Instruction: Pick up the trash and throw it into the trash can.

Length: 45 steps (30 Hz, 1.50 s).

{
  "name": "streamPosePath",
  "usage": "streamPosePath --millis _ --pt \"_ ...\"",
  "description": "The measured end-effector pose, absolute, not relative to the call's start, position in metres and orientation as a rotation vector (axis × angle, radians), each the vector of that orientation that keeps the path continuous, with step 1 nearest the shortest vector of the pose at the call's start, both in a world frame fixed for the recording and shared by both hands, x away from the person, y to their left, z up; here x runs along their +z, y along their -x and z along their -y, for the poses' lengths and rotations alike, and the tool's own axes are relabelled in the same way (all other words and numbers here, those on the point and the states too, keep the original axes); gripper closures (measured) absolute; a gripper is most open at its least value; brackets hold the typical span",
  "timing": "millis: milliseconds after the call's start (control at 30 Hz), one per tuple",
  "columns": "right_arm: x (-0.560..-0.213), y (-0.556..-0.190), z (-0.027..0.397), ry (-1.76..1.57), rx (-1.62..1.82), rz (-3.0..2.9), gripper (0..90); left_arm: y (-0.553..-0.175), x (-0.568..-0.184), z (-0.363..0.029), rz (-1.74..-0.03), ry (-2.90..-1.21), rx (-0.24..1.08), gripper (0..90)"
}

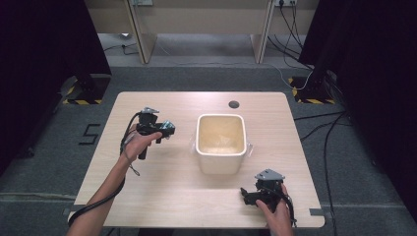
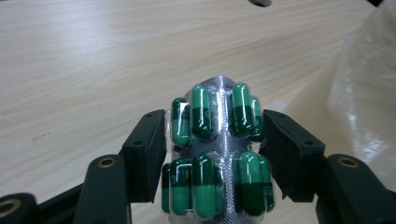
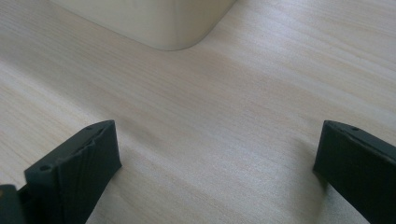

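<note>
carry step: left tool [image 2: 215, 154] clamped on green capsule blister pack [image 2: 215, 154], above counter [image 1: 162, 182] left of cream bin [image 1: 221, 142]. right tool [image 3: 217, 172] agape, empty. next: over bin, release.

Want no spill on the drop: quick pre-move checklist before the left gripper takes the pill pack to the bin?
1. Left gripper clamped on pill pack: ok.
2. Pack lifted off the table: ok, it hangs above the wood.
3. Pack intact: cannot tell, it bows between the pads.
4. Bin upright, mouth open: ok.
5. Path to bin free: ok.
6. Right gripper open, near the table's front edge, out of the way: ok.
</note>
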State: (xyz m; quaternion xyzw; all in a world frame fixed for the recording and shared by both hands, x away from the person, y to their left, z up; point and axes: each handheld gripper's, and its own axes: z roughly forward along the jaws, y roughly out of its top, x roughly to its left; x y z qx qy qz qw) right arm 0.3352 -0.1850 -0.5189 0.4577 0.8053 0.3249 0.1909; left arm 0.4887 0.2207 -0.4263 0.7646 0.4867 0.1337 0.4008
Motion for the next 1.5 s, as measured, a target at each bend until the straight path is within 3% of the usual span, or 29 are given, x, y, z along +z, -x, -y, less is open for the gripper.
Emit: streamPosePath --millis 933,1500 --pt "-0.519 -0.335 0.185 -1.285 0.913 -2.262 0.3 -0.452 -0.354 -0.177 -0.949 -1.942 0.305 41.2" --pt "-0.519 -0.335 0.185 -1.286 0.912 -2.262 0.3 -0.446 -0.338 -0.139 -0.849 -1.950 0.262 41.0"
